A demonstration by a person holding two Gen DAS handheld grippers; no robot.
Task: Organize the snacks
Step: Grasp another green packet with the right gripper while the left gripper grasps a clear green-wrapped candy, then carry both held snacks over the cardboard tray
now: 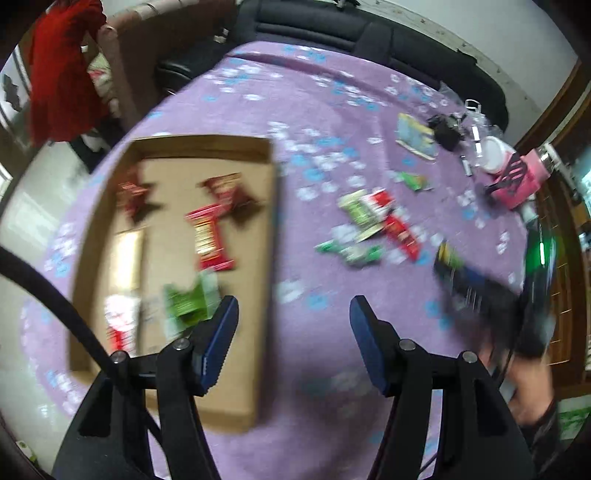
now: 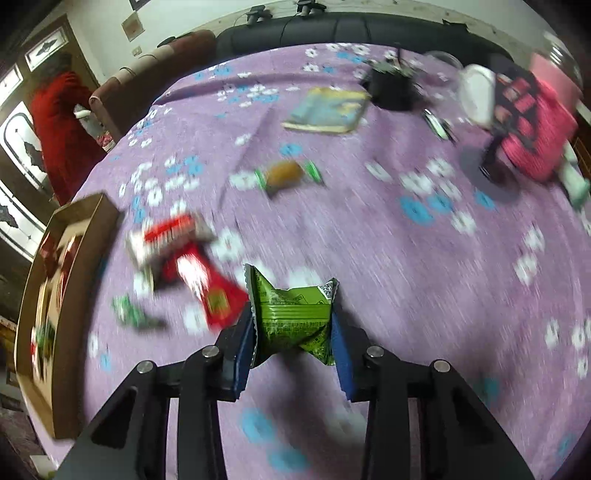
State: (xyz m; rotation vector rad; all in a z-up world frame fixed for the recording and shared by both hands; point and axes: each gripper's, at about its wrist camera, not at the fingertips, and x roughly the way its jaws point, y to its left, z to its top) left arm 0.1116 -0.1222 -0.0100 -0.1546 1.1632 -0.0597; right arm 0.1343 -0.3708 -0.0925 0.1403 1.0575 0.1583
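Snacks (image 1: 210, 236) blurred in cardboard tray (image 1: 266, 236)

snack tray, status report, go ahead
Left gripper open, empty. Right gripper clamped on green snack packet. Cardboard tray part filled. Path clear.

Purple floral tablecloth (image 1: 314, 369), cardboard tray (image 1: 266, 236), loose snack packets (image 1: 364, 210)

Purple cloth (image 2: 369, 240) with white and blue flowers covers the table. Near its far edge: book (image 2: 327, 110), flat; black object (image 2: 391, 88) just right of it, blurred. Pink bag (image 2: 535, 122) at far right corner, white lid (image 2: 478, 92) beside it. Black sofa (image 2: 351, 31) behind the table.
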